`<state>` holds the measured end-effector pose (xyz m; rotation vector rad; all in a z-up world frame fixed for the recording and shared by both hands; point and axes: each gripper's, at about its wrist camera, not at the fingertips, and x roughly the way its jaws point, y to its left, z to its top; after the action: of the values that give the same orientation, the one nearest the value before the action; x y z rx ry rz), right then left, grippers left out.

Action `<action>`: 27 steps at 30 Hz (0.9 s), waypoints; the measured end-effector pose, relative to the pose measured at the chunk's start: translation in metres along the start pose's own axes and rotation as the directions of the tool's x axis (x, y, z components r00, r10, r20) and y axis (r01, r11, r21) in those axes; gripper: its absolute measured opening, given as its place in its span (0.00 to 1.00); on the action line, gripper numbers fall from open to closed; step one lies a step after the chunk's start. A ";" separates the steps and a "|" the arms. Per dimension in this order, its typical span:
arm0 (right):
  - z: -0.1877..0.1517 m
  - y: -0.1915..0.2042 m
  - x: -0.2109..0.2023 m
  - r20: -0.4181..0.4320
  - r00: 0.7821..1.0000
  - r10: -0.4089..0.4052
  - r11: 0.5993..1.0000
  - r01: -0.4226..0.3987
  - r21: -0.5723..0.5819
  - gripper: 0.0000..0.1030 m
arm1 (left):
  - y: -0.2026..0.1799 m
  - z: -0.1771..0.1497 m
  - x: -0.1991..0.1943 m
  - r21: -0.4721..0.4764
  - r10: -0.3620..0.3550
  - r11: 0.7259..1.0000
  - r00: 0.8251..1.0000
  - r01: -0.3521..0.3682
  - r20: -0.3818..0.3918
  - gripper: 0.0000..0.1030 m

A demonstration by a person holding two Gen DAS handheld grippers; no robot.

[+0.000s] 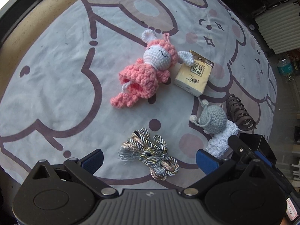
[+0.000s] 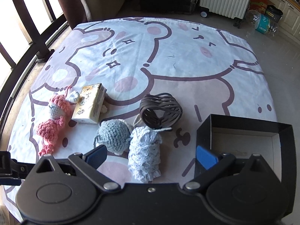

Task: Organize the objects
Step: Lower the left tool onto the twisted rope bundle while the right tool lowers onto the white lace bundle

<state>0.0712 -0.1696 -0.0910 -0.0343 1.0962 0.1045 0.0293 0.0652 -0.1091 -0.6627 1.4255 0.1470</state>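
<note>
Both grippers are released and hold nothing: the left gripper [image 1: 149, 159] hangs over a bundle of cord [image 1: 150, 154], the right gripper [image 2: 151, 154] over a blue knitted doll [image 2: 131, 146]. Beside this doll, a black box [image 2: 245, 125] stands open; a pink doll [image 1: 144, 71] touches a tissue pack [image 1: 192, 74].

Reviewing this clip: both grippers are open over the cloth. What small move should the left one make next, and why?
Probably lower the left gripper and close on the braided cord bundle. It lies loose on the cloth between the open fingers, nearest of all the items, and nothing is held yet. The open black box near the right gripper looks like the likely destination.
</note>
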 end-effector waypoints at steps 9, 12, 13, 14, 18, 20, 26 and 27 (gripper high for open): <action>-0.004 -0.007 0.019 -0.054 0.996 0.065 0.997 -0.063 0.038 0.67 | 0.006 -0.007 0.016 -0.196 -0.066 0.979 0.997 0.056 -0.041 0.99; -0.006 -0.009 0.025 -0.076 0.994 0.074 0.997 -0.071 0.042 0.60 | 0.007 -0.005 0.020 -0.225 -0.052 0.973 0.998 0.044 -0.030 0.95; -0.007 -0.012 0.027 -0.082 0.993 0.087 0.995 -0.083 0.056 0.56 | 0.006 -0.005 0.022 -0.219 -0.051 0.975 0.998 0.043 -0.029 0.93; -0.008 -0.015 0.028 -0.086 0.992 0.098 0.993 -0.092 0.076 0.52 | 0.005 -0.004 0.024 -0.212 -0.048 0.976 0.998 0.040 -0.033 0.92; -0.009 -0.016 0.034 -0.089 0.989 0.114 0.989 -0.105 0.102 0.51 | 0.002 -0.005 0.036 -0.198 -0.033 0.980 0.997 0.019 -0.067 0.89; -0.010 -0.014 0.039 -0.098 0.988 0.122 0.989 -0.113 0.095 0.51 | -0.001 -0.005 0.041 -0.186 -0.029 0.982 0.997 0.014 -0.077 0.88; -0.009 -0.011 0.048 -0.119 0.985 0.127 0.991 -0.120 0.067 0.43 | -0.006 -0.005 0.060 -0.158 -0.010 0.987 0.996 -0.004 -0.088 0.86; -0.009 -0.012 0.048 -0.120 0.984 0.134 0.989 -0.126 0.072 0.42 | -0.004 -0.005 0.064 -0.152 0.002 0.988 0.996 -0.015 -0.086 0.83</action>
<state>0.0863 -0.1790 -0.1374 0.0900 1.2259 0.1861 0.0383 0.0409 -0.1676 -0.7966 1.5096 0.2394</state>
